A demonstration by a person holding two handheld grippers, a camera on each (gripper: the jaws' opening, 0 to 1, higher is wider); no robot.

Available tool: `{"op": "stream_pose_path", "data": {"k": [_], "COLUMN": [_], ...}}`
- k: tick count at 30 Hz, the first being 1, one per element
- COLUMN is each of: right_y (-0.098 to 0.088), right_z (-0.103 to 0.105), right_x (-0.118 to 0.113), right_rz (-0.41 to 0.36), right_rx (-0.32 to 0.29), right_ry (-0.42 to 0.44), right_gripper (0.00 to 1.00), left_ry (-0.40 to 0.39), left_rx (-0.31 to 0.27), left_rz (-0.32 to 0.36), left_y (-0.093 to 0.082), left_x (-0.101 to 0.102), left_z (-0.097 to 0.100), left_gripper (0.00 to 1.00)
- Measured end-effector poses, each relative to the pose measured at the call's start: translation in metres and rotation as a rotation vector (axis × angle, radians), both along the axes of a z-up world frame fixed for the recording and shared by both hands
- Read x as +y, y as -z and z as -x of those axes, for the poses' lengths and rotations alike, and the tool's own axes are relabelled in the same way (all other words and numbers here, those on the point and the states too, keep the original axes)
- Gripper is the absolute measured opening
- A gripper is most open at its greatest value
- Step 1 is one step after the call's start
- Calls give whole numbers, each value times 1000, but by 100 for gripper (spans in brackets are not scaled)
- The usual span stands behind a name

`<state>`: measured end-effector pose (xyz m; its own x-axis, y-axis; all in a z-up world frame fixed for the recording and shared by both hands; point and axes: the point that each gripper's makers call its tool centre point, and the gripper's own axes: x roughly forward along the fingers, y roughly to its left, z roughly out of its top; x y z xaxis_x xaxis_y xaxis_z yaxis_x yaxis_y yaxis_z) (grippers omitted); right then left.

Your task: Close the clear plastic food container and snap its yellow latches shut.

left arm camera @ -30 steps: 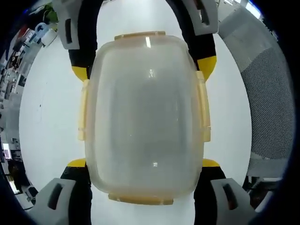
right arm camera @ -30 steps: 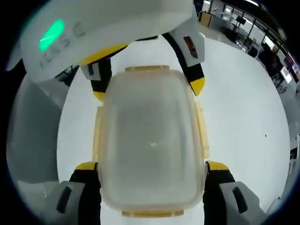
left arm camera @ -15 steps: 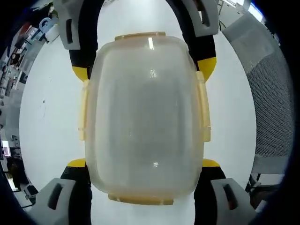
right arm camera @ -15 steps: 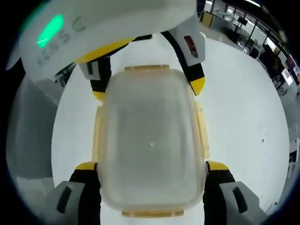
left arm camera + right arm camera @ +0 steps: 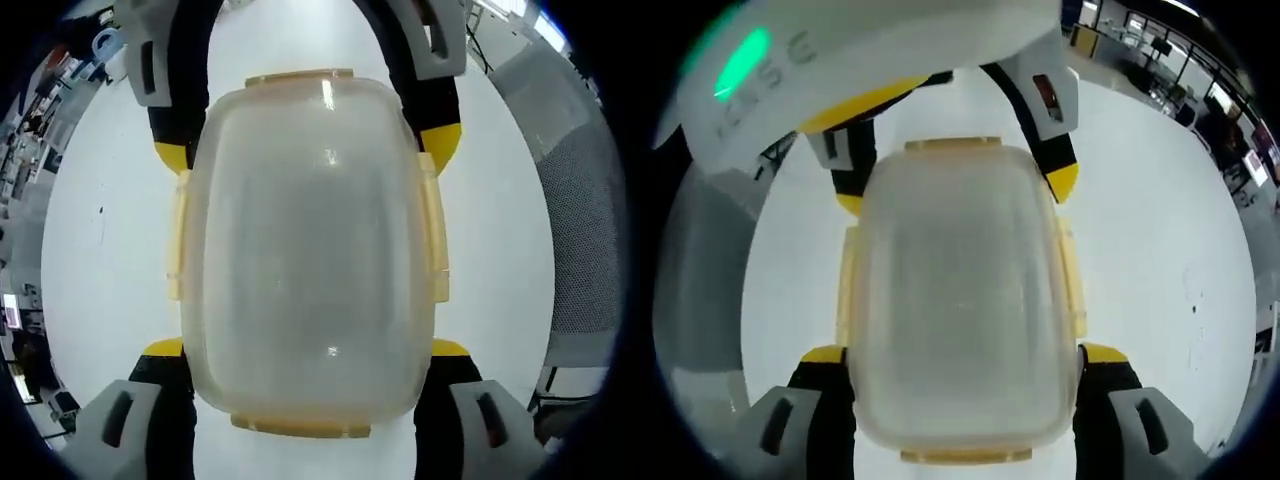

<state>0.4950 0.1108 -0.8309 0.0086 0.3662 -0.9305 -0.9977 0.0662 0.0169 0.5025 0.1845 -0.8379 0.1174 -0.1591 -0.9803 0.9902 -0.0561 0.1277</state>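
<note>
Nothing moves on the container (image 5: 310, 255) since earlier; only background drifts. Left gripper (image 5: 310, 350) and right gripper (image 5: 965, 355) clamp opposite ends, long axis running between them, latches (image 5: 433, 225) flat alongside.

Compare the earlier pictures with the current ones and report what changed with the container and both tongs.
Nothing was taken hold of or let go. The container sits in the same spot in both views, held between the left tongs and the right tongs as before. Its yellow latches look unchanged. Only the background drifted a little: the white table and a small dark speck on it slid, so the hands and container moved together.
</note>
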Motion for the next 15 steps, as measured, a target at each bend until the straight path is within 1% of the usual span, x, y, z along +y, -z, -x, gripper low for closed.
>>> {"op": "stream_pose_path", "data": {"k": [6, 9, 15], "right_y": [0, 1, 0], "right_z": [-10, -11, -10], "right_x": [-1, -1, 0], "right_rz": [5, 3, -1], "right_rx": [-1, -1, -3], "right_ry": [-7, -9, -7], "right_gripper": [92, 92, 92], "left_ry": [-9, -11, -12], "left_rx": [0, 0, 1], "left_rz": [-5, -17, -9], "left_y": [1, 1, 1], "left_x": [0, 1, 1], "left_z": [-9, -10, -9], "left_gripper": [93, 93, 93]}}
